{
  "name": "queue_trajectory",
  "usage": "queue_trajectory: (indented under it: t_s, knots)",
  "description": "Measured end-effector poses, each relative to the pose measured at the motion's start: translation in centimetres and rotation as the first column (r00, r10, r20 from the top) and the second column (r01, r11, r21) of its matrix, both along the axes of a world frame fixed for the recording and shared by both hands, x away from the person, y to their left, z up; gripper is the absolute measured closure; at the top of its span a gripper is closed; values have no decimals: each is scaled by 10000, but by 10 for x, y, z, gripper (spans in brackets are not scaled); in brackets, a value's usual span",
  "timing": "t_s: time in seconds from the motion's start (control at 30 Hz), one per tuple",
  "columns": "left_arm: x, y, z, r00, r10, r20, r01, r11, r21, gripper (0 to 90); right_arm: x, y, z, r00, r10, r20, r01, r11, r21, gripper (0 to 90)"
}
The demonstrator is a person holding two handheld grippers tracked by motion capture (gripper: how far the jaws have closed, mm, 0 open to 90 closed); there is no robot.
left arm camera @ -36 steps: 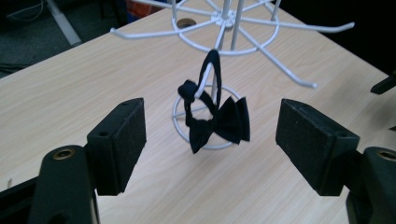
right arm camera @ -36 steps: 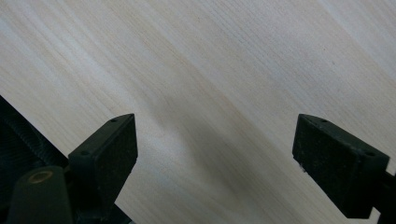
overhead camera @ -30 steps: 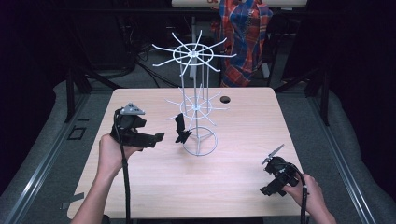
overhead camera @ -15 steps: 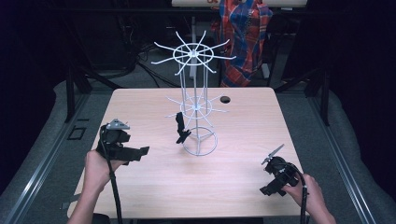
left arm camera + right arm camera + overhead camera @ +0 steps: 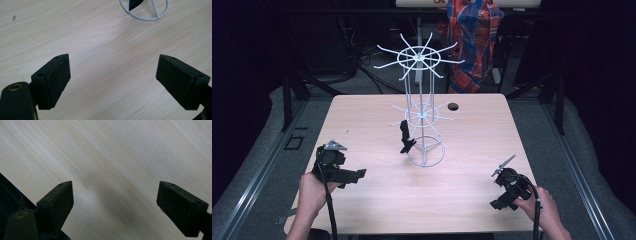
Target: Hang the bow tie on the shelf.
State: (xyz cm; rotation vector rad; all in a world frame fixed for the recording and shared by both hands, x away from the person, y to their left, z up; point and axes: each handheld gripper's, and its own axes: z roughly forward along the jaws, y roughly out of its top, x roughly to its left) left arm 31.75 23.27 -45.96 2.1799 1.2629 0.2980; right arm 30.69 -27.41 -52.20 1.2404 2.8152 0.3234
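A white wire rack (image 5: 419, 115) with two tiers of spokes stands mid-table. A black clip-like thing (image 5: 406, 138) hangs from a lower spoke on its left side, and its tip (image 5: 135, 3) shows inside the rack's base ring (image 5: 147, 17) in the left gripper view. My left gripper (image 5: 358, 175) sits low near the table's near left, aimed at the rack. Its jaws (image 5: 113, 66) have just been opening and stand wide with nothing between them. My right gripper (image 5: 499, 202) rests at the near right, its jaws (image 5: 115, 187) wide over bare wood.
The wooden table (image 5: 462, 165) has a small round hole (image 5: 453, 106) behind the rack. A person in a plaid shirt (image 5: 474, 40) stands beyond the far edge. Dark floor and metal rails surround the table.
My left gripper has drawn back from the rack, down and toward the near left edge. The black thing stays hanging on the rack. The right gripper has not moved.
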Motion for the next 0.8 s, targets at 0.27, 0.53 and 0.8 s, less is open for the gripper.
queue_trajectory:
  t_s: [0.27, 0.53, 0.8]
  knots:
    - [-5, 5, -19, 9992, 271, -284, -271, 9996, 8, 124, 0, 0, 0, 10000, 32, -52, -32, 10000, 1, 138]
    - [-1, 16, -42, 9954, 479, -835, -498, 9986, -204, 129, 1, 1, 0, 9999, 102, 6, -102, 9999, -74, 138]
    - [4, 13, -47, 9901, 1031, -948, -986, 9938, 509, 117, 1, 1, -1, 10000, 56, 46, -55, 10000, -42, 138]
